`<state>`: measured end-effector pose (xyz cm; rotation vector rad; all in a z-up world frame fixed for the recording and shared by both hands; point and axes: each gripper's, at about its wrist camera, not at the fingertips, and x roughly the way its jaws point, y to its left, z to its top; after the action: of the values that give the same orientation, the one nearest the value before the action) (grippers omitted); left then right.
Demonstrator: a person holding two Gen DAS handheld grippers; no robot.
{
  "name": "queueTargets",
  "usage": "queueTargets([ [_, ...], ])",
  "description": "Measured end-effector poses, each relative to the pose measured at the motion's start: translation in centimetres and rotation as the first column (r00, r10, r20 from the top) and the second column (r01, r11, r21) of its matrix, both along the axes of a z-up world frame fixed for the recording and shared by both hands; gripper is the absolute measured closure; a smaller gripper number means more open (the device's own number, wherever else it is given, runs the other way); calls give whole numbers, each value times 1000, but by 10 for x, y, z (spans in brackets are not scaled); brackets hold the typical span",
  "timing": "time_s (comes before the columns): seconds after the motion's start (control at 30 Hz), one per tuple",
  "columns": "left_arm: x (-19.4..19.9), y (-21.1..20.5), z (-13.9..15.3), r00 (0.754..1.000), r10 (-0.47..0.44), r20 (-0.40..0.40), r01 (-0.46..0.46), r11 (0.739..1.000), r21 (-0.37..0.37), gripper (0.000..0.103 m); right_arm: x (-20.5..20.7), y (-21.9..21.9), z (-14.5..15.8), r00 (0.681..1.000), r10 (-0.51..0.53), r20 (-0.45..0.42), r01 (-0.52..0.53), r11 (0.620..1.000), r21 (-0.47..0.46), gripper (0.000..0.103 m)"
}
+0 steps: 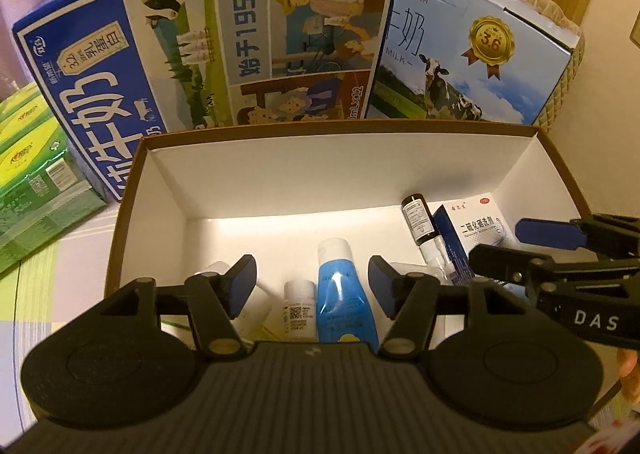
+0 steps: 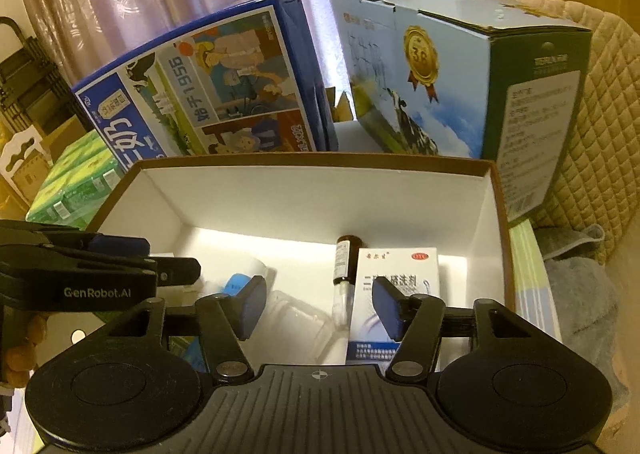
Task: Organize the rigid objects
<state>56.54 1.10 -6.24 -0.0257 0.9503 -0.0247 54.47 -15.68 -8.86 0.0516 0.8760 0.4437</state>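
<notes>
Mostly done, I'd say: blue tube [image 1: 345, 294], small white bottle [image 1: 298, 312], brown dropper bottle [image 1: 418, 220] and medicine carton [image 2: 394, 294] lie inside the cardboard box [image 1: 340, 134]; left gripper [image 1: 312, 286] and right gripper [image 2: 320, 308] fingers released, nothing held; leftovers outside possibly hidden.

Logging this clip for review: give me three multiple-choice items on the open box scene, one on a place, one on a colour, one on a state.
1. Where does the brown dropper bottle lie?
A. inside the open box
B. on the green packs
C. atop the milk carton

2. What colour is the body of the tube with the white cap?
A. red
B. blue
C. black

3. How does the left tool stand?
A. shut on the tube
B. shut on nothing
C. open, holding nothing

Key: 1 A, it rests on the box floor beside the white medicine carton; 2 B, its body is blue; 3 C, the pads stand apart, pressing nothing.
</notes>
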Motion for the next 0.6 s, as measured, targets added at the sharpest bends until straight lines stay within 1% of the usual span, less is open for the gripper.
queueTargets([
  [0.17,-10,-4,9,1000,-5,15,5,1000,7,43,-12,-4,6,1000,-9,0,9,1000,3,42],
  [0.23,-15,-5,14,1000,-5,23,5,1000,8,40,-18,-6,10,1000,-15,5,15,1000,7,40],
  [0.37,-27,-8,23,999,-5,45,5,1000,10,39,-30,-12,19,999,-33,2,33,999,27,36],
  [0.43,-35,-9,27,998,-2,56,2,1000,8,37,-38,-15,24,999,-43,10,43,999,31,35],
  [0.5,-43,-9,32,998,4,70,-5,1000,8,34,-46,-18,29,998,-55,17,54,998,38,34],
  [0.6,-57,-10,40,996,8,91,-8,1000,5,34,-59,-23,36,997,-67,26,65,997,52,33],
])
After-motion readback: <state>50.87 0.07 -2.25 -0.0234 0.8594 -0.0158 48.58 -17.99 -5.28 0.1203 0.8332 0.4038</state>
